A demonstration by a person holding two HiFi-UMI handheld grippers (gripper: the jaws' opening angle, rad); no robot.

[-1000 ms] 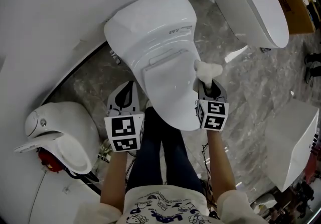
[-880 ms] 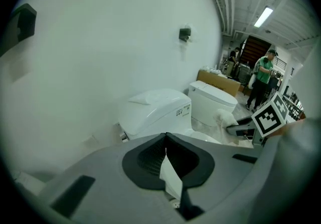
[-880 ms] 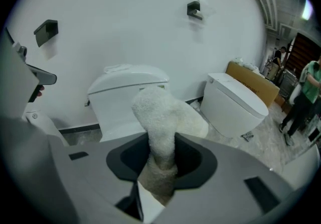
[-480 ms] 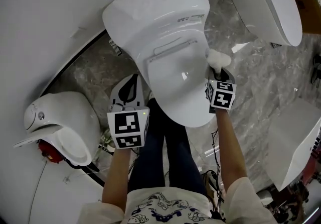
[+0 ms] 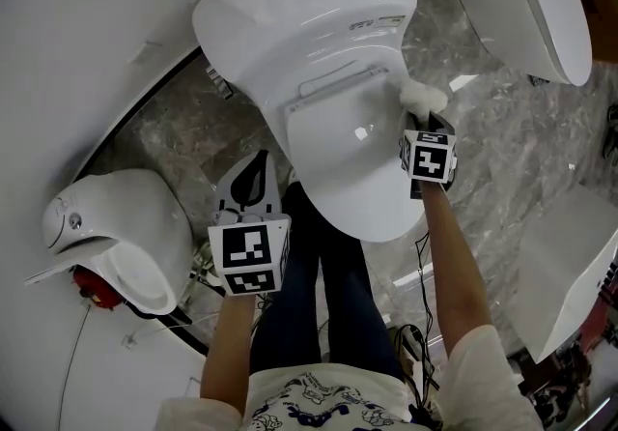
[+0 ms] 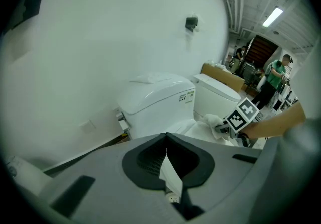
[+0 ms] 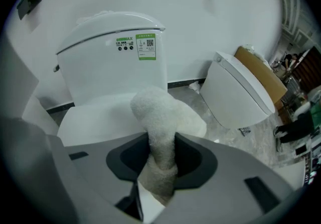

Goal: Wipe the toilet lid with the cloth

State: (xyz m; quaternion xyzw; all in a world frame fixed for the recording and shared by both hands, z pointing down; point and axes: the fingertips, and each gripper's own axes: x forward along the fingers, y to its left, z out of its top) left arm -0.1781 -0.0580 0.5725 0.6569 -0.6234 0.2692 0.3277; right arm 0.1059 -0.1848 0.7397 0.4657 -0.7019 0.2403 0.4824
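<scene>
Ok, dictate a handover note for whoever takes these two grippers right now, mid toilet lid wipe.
Right gripper: shut on the white cloth, at the right edge of the closed toilet lid, near the hinge.
Left gripper: shut, empty, held off the lid to its left.
Done: cannot tell what is wiped.
Left: wipe across the lid, hinge to front.

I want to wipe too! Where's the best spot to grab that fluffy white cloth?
Probably its narrow bunched neck, from the near side, as the right gripper shuts on the fluffy white cloth now: that leaves the puffy head free to rub the glossy white toilet lid.
</scene>
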